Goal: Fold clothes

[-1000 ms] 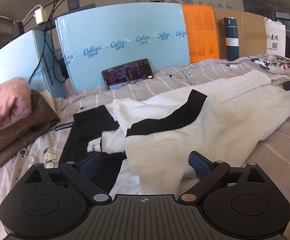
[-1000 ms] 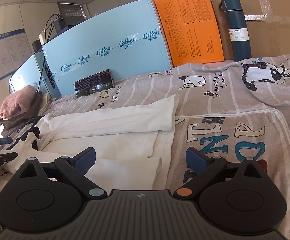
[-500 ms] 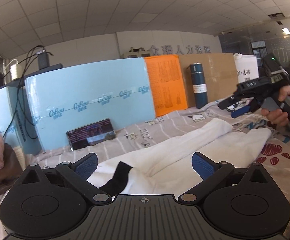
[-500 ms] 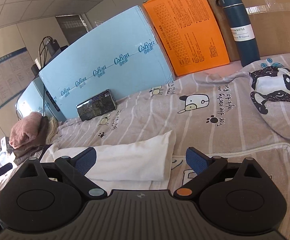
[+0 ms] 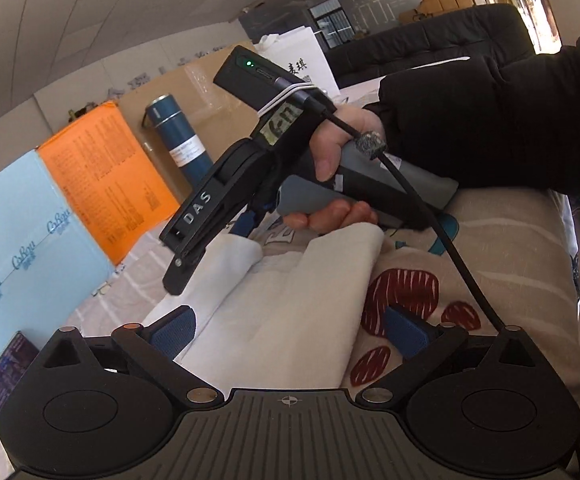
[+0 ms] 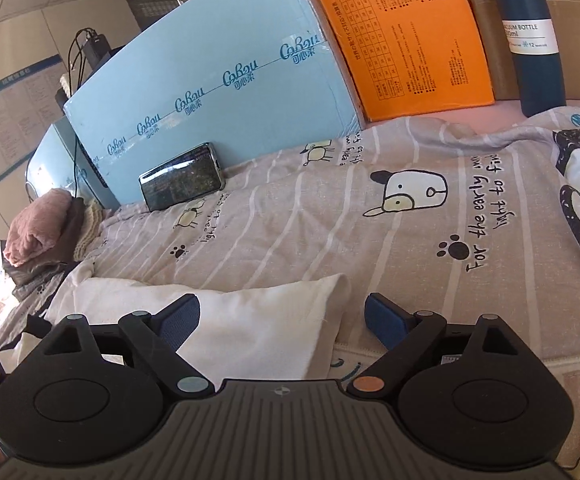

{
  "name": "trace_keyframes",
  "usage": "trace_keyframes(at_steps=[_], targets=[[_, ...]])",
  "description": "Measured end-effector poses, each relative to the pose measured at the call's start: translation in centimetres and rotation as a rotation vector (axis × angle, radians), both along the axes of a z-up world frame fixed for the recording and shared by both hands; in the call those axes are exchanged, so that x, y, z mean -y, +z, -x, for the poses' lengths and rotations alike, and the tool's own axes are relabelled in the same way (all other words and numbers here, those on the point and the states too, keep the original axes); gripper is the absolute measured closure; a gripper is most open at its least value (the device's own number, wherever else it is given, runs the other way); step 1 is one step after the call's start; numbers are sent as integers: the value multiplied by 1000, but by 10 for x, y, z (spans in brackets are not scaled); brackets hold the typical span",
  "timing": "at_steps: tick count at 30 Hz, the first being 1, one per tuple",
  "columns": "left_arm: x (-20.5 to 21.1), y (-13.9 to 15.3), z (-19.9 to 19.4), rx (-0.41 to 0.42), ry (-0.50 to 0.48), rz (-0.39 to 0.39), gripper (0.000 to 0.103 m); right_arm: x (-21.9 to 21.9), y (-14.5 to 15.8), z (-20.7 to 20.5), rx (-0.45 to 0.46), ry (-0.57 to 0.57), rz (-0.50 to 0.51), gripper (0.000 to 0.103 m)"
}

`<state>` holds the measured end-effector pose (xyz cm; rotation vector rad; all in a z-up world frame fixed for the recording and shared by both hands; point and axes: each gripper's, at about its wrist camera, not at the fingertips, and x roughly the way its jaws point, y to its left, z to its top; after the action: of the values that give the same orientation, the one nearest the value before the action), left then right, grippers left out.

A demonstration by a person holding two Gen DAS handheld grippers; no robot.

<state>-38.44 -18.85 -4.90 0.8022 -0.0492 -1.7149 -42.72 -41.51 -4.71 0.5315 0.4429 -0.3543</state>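
I am holding my left gripper (image 5: 287,330) over the white garment (image 5: 290,300), and its two blue pads are standing wide apart with nothing pinched between them. The white garment is lying on the bed (image 6: 370,220), which has a gray cover with little cartoon animals on it.

My right gripper (image 6: 281,318) is hanging wide apart too, with a white sleeve end (image 6: 249,320) lying under the gap between its pads (not squeezed). In the left view my right hand (image 5: 330,160) is showing at 12 o'clock, wrapped around the handle.

At 11 o'clock in the right view, a phone (image 6: 181,182) is leaning on a big blue board (image 6: 209,80). An orange board (image 6: 402,32) is sitting at 1 o'clock, and a tall blue bottle (image 6: 530,36) is standing at 2 o'clock. A pink folded pile (image 6: 37,228) is waiting far off at 9 o'clock.
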Motion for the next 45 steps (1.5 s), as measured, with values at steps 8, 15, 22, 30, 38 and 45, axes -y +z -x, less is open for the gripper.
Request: trace_keyframes(at_steps=[8, 15, 22, 30, 38, 45], targets=[[26, 1, -4, -156, -23, -56, 87, -6, 1, 0, 25, 53, 15, 68], [11, 20, -40, -391, 10, -13, 94, -16, 12, 11, 111, 62, 89, 89], [-39, 43, -78, -514, 23, 185, 94, -39, 45, 7, 171, -33, 114, 89], [-114, 60, -137, -684, 71, 463, 93, -110, 122, -49, 258, -8, 259, 91], [-194, 45, -200, -752, 272, 602, 93, -167, 137, -158, 224, 62, 266, 92], [-259, 23, -240, -782, 471, 633, 94, -220, 121, -263, 94, 153, 276, 92]])
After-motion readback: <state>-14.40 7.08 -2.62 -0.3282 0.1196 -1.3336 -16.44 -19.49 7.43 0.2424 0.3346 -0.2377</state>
